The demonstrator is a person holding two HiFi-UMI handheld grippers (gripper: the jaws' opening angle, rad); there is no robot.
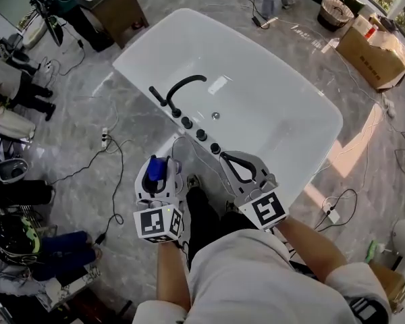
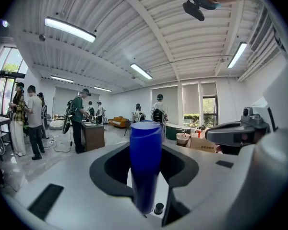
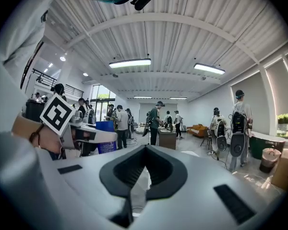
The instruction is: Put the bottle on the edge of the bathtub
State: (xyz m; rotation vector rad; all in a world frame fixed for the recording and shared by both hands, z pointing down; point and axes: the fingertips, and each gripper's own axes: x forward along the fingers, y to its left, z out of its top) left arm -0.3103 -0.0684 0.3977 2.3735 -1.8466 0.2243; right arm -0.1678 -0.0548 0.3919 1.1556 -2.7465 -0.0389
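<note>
While the left tongs (image 1: 160, 162) clench the upright blue bottle (image 2: 145, 162), the right tongs (image 1: 227, 156) sit closed; empty.

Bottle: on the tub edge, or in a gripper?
In a gripper: the bottle stands upright, clamped between the left gripper's jaws, not set on the tub.

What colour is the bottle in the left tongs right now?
Deep blue all over: the tall cylindrical bottle shows best in the left gripper view.
</note>
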